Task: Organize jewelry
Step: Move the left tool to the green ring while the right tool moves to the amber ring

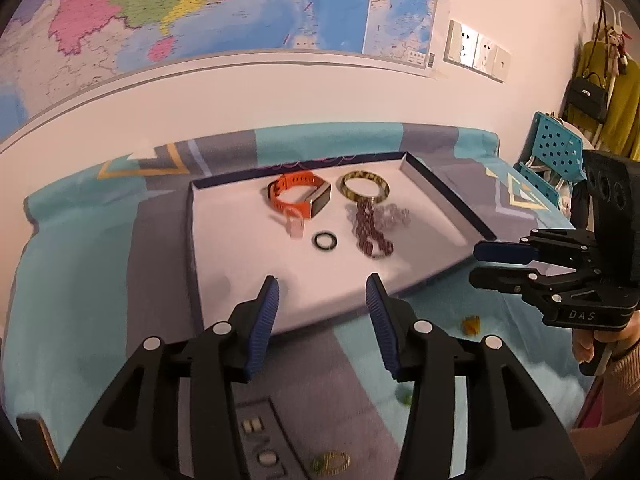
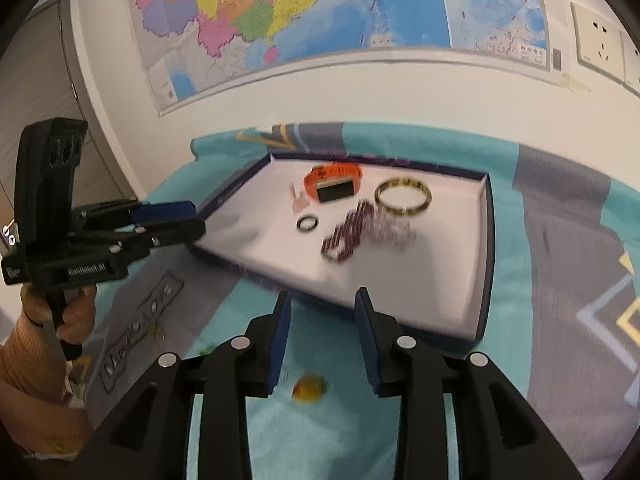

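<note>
A shallow tray [image 1: 193,240] with a white floor and dark blue rim lies on the patterned cloth. In it are an orange watch [image 1: 298,196], a gold-and-dark bangle [image 1: 364,186], a dark bead bracelet [image 1: 370,232], a pale bead bracelet [image 1: 394,216], a black ring [image 1: 324,241] and a small pink clear piece [image 1: 295,226]. My left gripper [image 1: 322,284] hangs open over the tray's near edge, nothing between its blue pads. My right gripper [image 2: 323,296] is open too, just short of the tray [image 2: 486,260], above an amber piece [image 2: 309,389] on the cloth.
More small pieces lie loose on the cloth: a green one [image 1: 405,397] and a gold one [image 1: 331,462]. The wall with a map stands right behind the tray. A blue perforated crate [image 1: 556,152] and hanging bags are at the far right.
</note>
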`<state>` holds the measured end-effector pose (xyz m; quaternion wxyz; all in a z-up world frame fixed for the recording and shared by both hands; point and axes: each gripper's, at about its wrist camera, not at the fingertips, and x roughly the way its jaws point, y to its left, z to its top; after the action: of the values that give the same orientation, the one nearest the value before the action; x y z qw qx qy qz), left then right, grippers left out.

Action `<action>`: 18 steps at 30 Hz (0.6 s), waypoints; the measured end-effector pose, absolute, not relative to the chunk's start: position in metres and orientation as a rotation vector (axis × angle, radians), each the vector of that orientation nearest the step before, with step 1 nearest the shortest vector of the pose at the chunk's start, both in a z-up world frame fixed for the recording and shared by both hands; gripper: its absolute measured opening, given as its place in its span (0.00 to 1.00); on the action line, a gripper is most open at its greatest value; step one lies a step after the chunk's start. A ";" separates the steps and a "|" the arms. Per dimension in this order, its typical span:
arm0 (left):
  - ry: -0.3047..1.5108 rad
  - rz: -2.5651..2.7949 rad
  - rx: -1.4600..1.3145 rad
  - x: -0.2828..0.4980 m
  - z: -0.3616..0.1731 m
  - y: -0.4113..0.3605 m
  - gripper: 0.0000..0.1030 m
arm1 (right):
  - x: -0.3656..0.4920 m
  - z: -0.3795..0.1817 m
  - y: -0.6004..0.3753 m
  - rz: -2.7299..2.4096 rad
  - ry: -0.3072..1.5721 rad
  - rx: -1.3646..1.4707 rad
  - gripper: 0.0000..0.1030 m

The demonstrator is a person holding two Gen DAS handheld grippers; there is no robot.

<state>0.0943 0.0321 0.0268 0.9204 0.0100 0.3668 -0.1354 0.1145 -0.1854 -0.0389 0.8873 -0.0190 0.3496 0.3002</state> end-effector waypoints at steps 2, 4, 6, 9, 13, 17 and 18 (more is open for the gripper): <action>0.754 -0.269 0.016 0.084 0.024 0.037 0.46 | 0.106 -0.046 -0.188 0.621 0.743 -0.039 0.33; 0.760 -0.267 0.007 0.077 0.021 0.041 0.46 | 0.102 -0.051 -0.190 0.617 0.757 -0.033 0.34; 0.769 -0.263 -0.008 0.069 0.018 0.046 0.46 | 0.096 -0.058 -0.193 0.614 0.774 -0.021 0.35; 0.779 -0.256 -0.017 0.060 0.013 0.053 0.46 | 0.092 -0.067 -0.196 0.608 0.794 -0.002 0.36; 0.791 -0.255 -0.031 0.047 0.006 0.060 0.47 | 0.086 -0.072 -0.200 0.605 0.805 0.024 0.36; 0.812 -0.280 -0.035 0.034 -0.001 0.055 0.49 | 0.085 -0.074 -0.200 0.604 0.808 0.028 0.38; 0.818 -0.288 -0.035 0.034 -0.003 0.053 0.49 | 0.084 -0.074 -0.199 0.603 0.809 0.025 0.39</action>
<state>0.0340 0.0529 -0.0027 0.9074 -0.0169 0.3961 -0.1397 0.0838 -0.1990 -0.0745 0.8753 0.0122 0.3876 0.2888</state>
